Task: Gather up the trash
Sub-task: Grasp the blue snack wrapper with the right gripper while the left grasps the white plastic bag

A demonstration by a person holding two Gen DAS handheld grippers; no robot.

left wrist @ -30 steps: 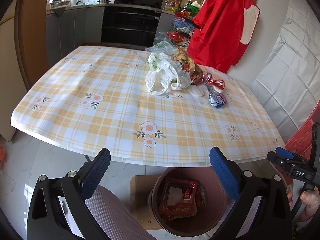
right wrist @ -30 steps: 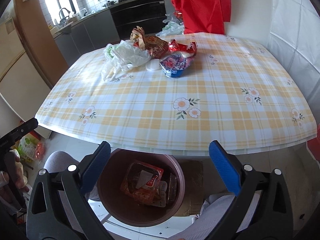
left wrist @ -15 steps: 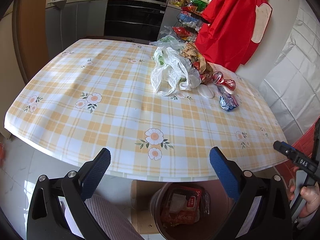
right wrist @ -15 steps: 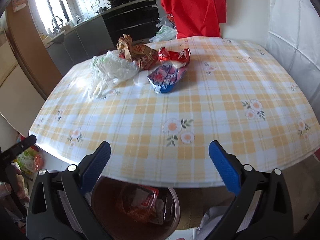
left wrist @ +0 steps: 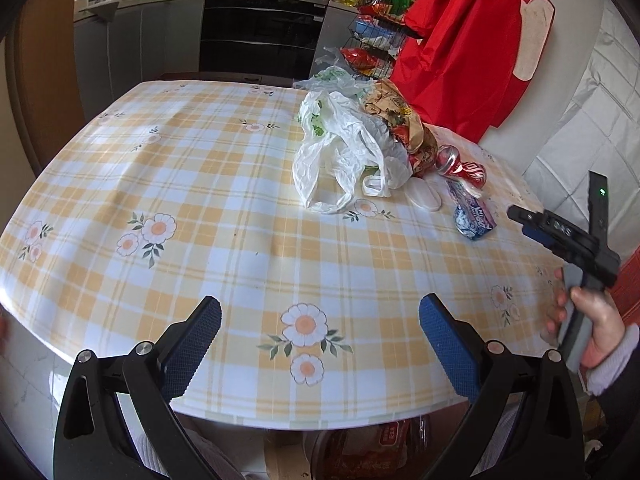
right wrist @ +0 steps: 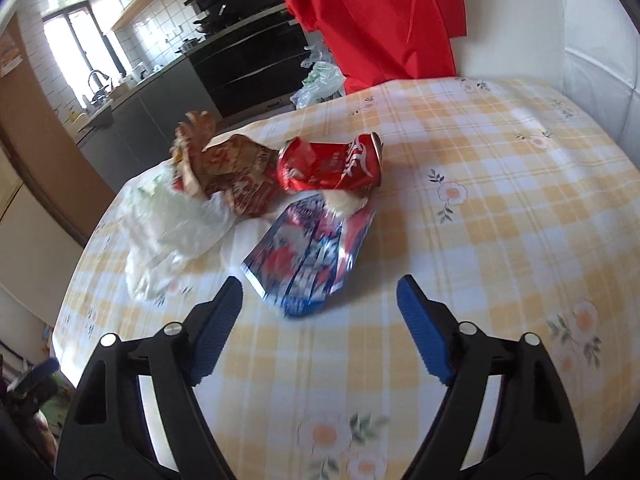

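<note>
The blue snack wrapper (right wrist: 310, 254) lies flat beside the crushed red can (right wrist: 332, 166), long axis running toward it. The right gripper (right wrist: 320, 308) tilts downward just short of the wrapper, jaws narrowing, still apart, empty.

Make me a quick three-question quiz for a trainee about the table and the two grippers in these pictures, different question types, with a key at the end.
1. True or false: the right gripper has already closed on a piece of trash.
2. Which item lies nearest ahead of the right gripper? A) crushed red can B) blue and red foil wrapper C) white plastic bag
3. Fill in: the left gripper hangs over the near edge of the checked ____, holding nothing.

Key
1. False: its jaws have just been closing but stand apart, nothing between them.
2. B
3. tablecloth
</note>
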